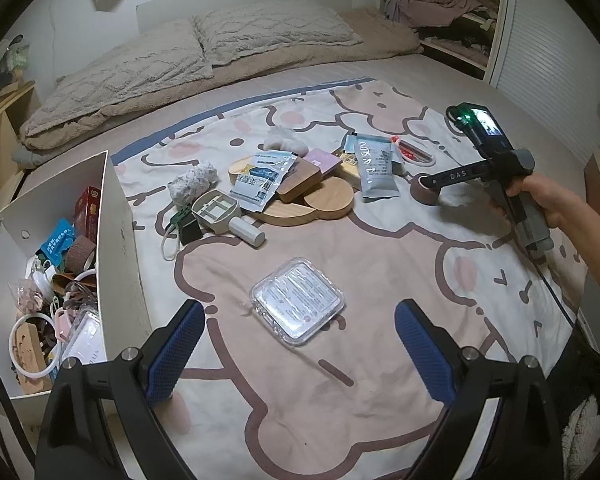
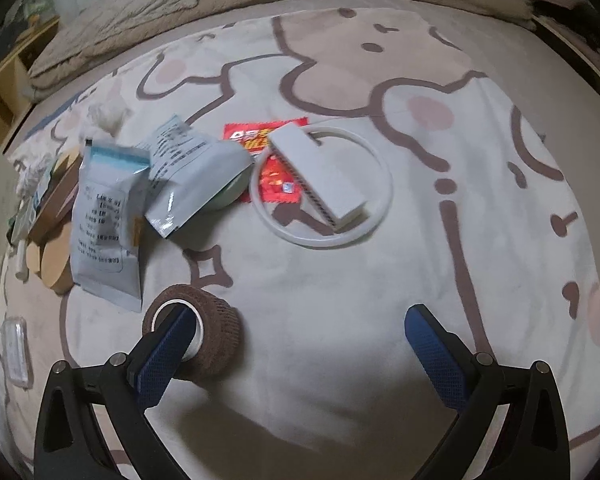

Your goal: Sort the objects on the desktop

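Right gripper: jaws spread wide, nothing clamped. Its left finger is threaded through the core of a brown bandage roll, which lies on its side on the bear-print blanket; the right finger stands well apart at 3 o'clock. Judgement: the finger sits in the core so that closing pinches the roll's wall, or so the roll can be hooked and lifted. The left wrist view confirms it: the right gripper's tip meets the roll at 2 o'clock, with a hand on the handle.

Beyond the roll, at 12 o'clock in the right wrist view: a white ring with a white flat box lying across it, over a red sachet. At 10 o'clock: two pale foil pouches overlapping wooden discs.

Left gripper: jaws wide, empty, hovering just short of a clear plastic case at 12 o'clock, apart from the main pile. Judgement: isolated and flat, it is the easy next pick.

White storage box at 9 o'clock in the left wrist view, already holding mixed items; likely the destination. The pile is not yet sorted.
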The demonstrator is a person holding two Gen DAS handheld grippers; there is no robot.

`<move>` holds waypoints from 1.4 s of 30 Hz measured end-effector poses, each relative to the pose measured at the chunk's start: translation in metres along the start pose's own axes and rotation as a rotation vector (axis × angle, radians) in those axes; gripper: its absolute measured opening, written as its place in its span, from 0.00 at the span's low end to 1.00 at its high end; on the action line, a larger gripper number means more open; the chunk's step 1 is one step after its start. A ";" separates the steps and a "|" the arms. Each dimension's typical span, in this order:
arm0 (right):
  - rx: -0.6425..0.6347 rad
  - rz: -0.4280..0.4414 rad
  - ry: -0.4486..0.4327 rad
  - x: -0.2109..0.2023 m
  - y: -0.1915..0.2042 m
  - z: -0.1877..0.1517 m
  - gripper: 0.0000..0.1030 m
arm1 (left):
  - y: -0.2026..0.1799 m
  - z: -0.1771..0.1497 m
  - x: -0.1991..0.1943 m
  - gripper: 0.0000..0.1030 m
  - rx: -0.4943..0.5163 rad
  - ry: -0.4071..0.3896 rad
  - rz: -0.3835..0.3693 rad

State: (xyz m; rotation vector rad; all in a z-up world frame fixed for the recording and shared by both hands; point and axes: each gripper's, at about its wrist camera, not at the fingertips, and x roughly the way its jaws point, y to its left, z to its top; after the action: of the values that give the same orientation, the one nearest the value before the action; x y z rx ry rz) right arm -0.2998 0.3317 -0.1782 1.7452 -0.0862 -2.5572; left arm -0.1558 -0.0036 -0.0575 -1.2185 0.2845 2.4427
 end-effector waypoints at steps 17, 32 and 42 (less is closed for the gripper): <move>-0.155 0.010 0.082 -0.009 0.031 -0.015 1.00 | -0.002 0.000 -0.002 0.94 0.005 0.001 -0.009; -0.282 0.158 0.142 -0.033 0.076 -0.071 1.00 | -0.002 -0.007 -0.004 0.94 -0.007 0.009 -0.030; -0.323 0.272 0.126 -0.058 0.096 -0.099 1.00 | -0.008 -0.012 0.004 0.94 -0.010 0.037 -0.034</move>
State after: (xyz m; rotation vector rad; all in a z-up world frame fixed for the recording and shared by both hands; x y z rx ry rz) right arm -0.1857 0.2377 -0.1532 1.6382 0.0841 -2.1291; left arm -0.1453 0.0004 -0.0678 -1.2634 0.2601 2.3976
